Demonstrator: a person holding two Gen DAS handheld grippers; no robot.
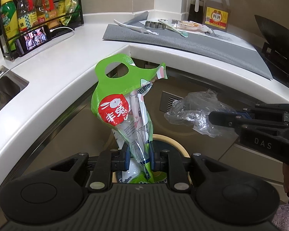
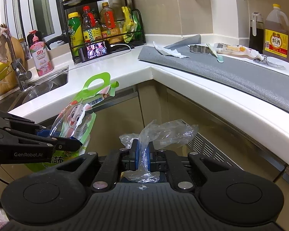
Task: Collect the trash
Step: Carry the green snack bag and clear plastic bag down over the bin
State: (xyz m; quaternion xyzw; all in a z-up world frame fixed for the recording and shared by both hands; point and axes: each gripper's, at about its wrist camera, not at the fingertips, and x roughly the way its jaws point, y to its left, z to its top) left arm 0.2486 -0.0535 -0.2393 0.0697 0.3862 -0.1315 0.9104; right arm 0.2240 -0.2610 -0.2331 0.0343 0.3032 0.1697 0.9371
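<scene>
Steel sink (image 2: pixel 48 82) sits far left in the white tabltop's corner, its basin contents unclear. Beside it a black rack (image 2: pixel 104 19) holds sauce bottles. Your left tool (image 1: pixel 139 154) is clamped on a green-topped plastic package (image 1: pixel 123 104), held upright in front of the tabletop (image 1: pixel 71 65) over a round beige-rimmed bin (image 1: pixel 175 144), mostly hidden, contents unseen. Your right tool (image 2: pixel 142 154) is fully closed on crumpled clear plastic film (image 2: pixel 163 132). Farther right, a grey mat (image 2: pixel 231 73) carries a toothbrush (image 2: pixel 214 53) and scraps.
</scene>
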